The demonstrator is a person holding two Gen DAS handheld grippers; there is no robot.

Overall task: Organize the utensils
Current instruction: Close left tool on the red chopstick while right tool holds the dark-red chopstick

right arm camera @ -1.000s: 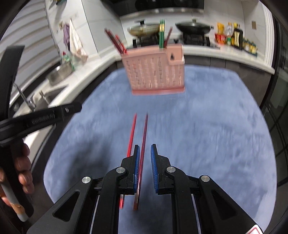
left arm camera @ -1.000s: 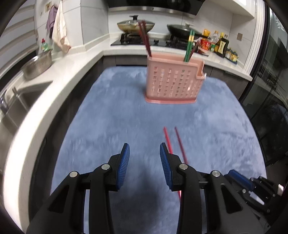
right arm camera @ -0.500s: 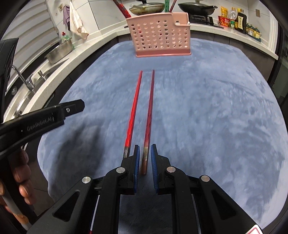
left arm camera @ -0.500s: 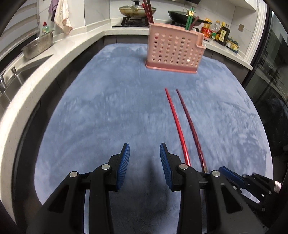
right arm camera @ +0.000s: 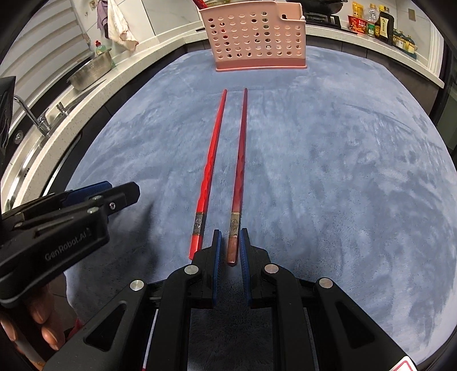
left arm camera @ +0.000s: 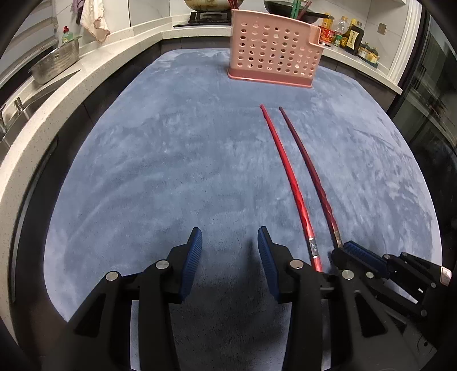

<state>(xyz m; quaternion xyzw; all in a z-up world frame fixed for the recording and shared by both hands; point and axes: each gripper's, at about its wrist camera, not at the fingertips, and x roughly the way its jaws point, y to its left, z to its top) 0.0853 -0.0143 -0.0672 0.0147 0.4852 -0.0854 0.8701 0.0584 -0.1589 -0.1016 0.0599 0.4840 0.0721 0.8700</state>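
Pink holder (right arm camera: 258, 37) at 12 o'clock already has chopsticks. Two red chopsticks (right arm camera: 212, 159) remain on mat. Right gripper (right arm camera: 230, 244) nearly closed around the darker chopstick's end (right arm camera: 232, 251), grip unclear; left gripper (left arm camera: 228, 242), jaws just widened, empty.

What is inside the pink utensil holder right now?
The pink utensil holder has dark red chopsticks sticking out at its left end and green ones toward the right. Its perforated wall covers their lower parts, so any shorter utensils inside cannot be seen.
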